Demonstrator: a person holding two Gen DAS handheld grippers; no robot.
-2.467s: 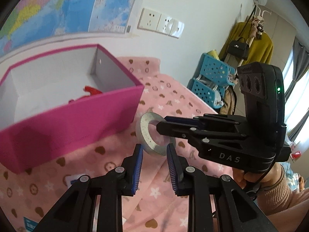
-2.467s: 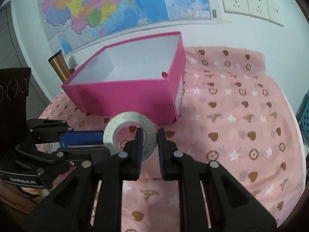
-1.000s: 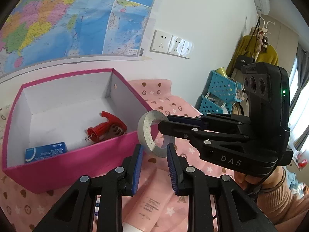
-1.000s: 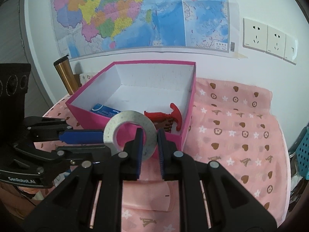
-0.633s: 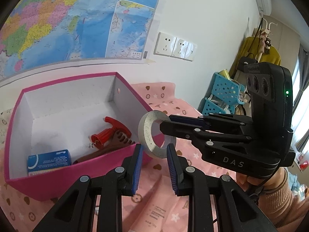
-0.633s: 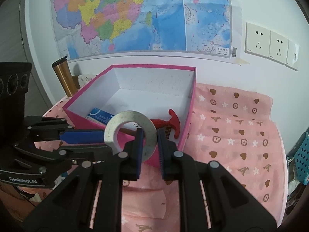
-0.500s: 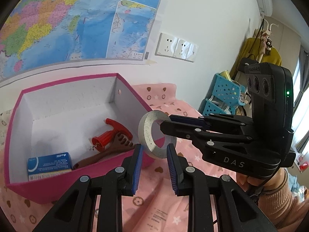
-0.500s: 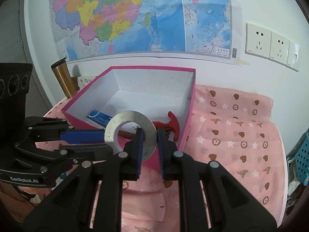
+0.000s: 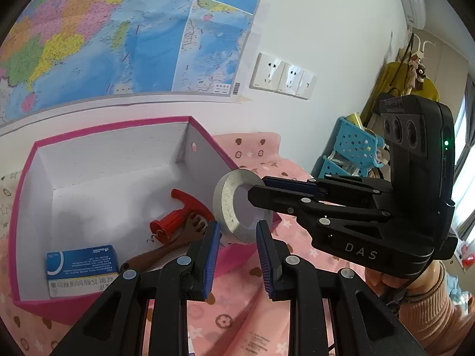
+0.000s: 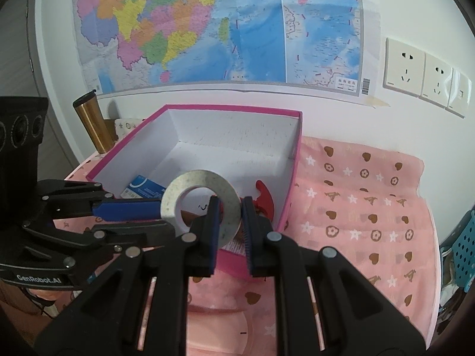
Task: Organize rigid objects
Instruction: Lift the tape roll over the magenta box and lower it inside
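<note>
A grey-white roll of tape is held upright in the air over the near right corner of the pink box. My right gripper is shut on its rim. In the left wrist view the tape roll hangs just beyond my left gripper, which is open and empty, with its fingers on either side of the roll's lower edge without touching. The pink box holds a red corkscrew, a brown wooden tool and a blue-and-white carton.
The box stands on a pink cloth with hearts and stars. A pink tube lies on the cloth below my grippers. A gold tumbler stands left of the box. Blue baskets sit at the far right.
Both grippers have risen and moved forward with the tape roll, from the cloth in front of the box to above the box's near right corner. The box's inside has come into view.
</note>
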